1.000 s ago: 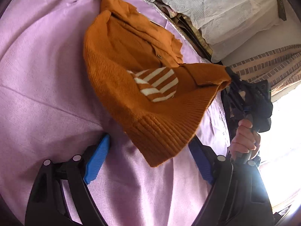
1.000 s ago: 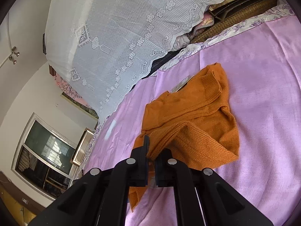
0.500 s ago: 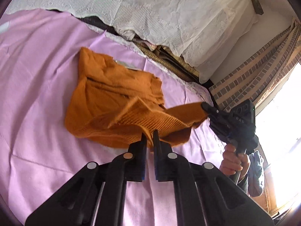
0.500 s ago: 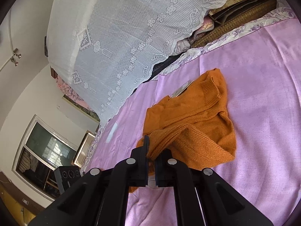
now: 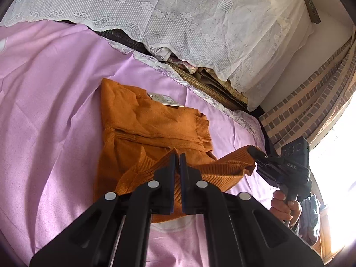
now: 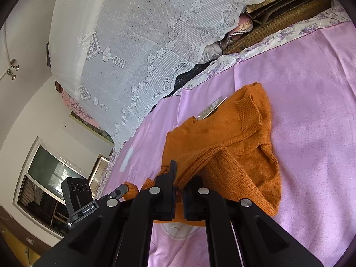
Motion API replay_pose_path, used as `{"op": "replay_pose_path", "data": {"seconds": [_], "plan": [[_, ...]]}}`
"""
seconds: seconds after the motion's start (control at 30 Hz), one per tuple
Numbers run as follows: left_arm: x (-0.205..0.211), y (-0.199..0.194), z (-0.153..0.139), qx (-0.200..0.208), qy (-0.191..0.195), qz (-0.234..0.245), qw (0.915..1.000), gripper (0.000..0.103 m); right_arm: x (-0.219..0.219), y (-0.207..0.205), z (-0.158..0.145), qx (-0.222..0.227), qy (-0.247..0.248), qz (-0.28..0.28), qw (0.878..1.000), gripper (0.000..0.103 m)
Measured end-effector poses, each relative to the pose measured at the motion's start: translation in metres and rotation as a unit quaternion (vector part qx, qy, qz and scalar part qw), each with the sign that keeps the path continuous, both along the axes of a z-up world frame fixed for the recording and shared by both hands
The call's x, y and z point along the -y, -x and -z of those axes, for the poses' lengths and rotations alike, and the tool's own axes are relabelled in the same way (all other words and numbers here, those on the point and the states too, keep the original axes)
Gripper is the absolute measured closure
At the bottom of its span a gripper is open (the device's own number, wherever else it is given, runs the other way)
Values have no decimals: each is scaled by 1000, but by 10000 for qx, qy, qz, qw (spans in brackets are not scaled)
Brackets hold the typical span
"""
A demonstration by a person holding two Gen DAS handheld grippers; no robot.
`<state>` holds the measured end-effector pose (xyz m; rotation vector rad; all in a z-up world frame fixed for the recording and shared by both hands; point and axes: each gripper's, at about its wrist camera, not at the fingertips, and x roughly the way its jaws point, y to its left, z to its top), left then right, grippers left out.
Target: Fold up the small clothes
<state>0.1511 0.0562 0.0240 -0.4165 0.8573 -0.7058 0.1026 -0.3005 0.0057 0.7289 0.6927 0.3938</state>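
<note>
Now, from the left wrist, one orange knit sweater (image 5: 155, 133) lies on the pink bedsheet (image 5: 51, 93), a single paper tag (image 5: 165, 99) at its far edge. The left gripper (image 5: 177, 155) has its two fingers pressed on the ribbed hem, raised off the sheet. Off to the right, the right gripper (image 5: 252, 150) pinches another hem corner, one hand (image 5: 283, 207) on its handle. One white lace cover (image 5: 178, 17) drapes the pile behind, beside a brick-pattern curtain (image 5: 311, 102).

From the right wrist, the same sweater (image 6: 233, 144) spreads ahead on the sheet (image 6: 311, 77). The right gripper's (image 6: 179, 178) two fingers clamp a fold of knit. At lower left the left gripper (image 6: 123, 189) grips an orange corner, near one window (image 6: 49, 178).
</note>
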Motion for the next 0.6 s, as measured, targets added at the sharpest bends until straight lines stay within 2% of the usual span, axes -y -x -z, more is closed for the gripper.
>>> {"op": "replay_pose_path", "data": {"seconds": [0.23,0.27,0.3,0.33,0.4,0.53,0.6], "plan": [[3,-14,20,-338,33,163,9993,100,3,-5,5,-78,-19,5,10000,98],[2,-15,21,-431,69,197,9989,97,3,-5,4,-73,-20,-5,10000,98],[-1,-15,22,-506,106,153,9985,80,3,-4,4,-67,-19,-9,10000,98],[-5,-15,22,-550,122,46,9984,44,3,-4,4,-64,-22,-15,10000,98],[-16,-13,23,-482,116,-261,9984,17,4,-1,3,-71,-30,-30,10000,98],[-15,-22,31,-542,2,-55,9985,17,5,0,3,-85,-74,-54,9999,98],[-3,-26,35,-516,-88,249,9983,17,3,0,3,-88,-46,-64,9999,98]]}}
